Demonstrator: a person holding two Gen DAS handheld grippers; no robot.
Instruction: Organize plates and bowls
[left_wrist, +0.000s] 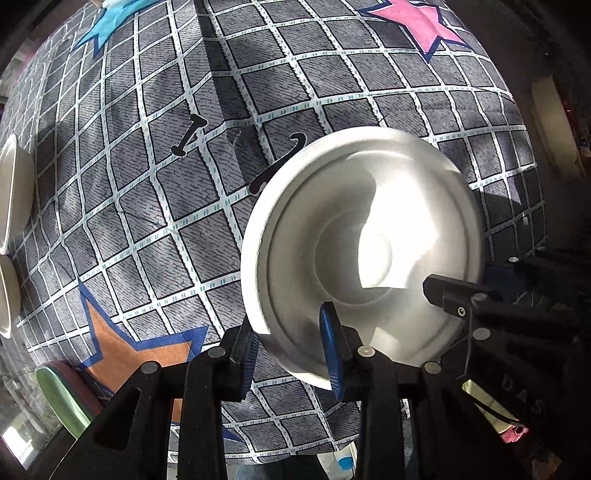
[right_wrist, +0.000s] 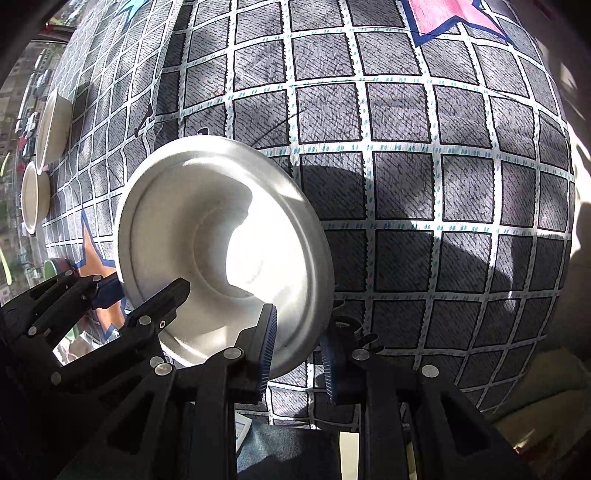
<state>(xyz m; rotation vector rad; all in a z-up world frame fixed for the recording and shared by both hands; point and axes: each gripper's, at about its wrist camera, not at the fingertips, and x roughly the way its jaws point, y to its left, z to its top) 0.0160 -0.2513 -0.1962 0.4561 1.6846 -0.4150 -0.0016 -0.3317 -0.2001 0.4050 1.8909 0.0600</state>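
Observation:
A white plate (left_wrist: 351, 243) is held tilted above the grey checked tablecloth (left_wrist: 155, 192). My left gripper (left_wrist: 291, 354) straddles its near left rim, one blue pad on each side, jaws well apart. My right gripper (right_wrist: 299, 347) straddles the plate's (right_wrist: 221, 240) near right rim the same way. Each gripper shows in the other's view: the right one (left_wrist: 480, 306) at the plate's right, the left one (right_wrist: 110, 291) at its left. I cannot tell whether the pads press on the rim.
Two cream bowls (left_wrist: 11, 192) (left_wrist: 7, 295) stand at the table's left edge, also in the right wrist view (right_wrist: 55, 125) (right_wrist: 35, 199). A green plate (left_wrist: 62, 398) on a reddish one lies at the near left corner. Star patterns mark the cloth.

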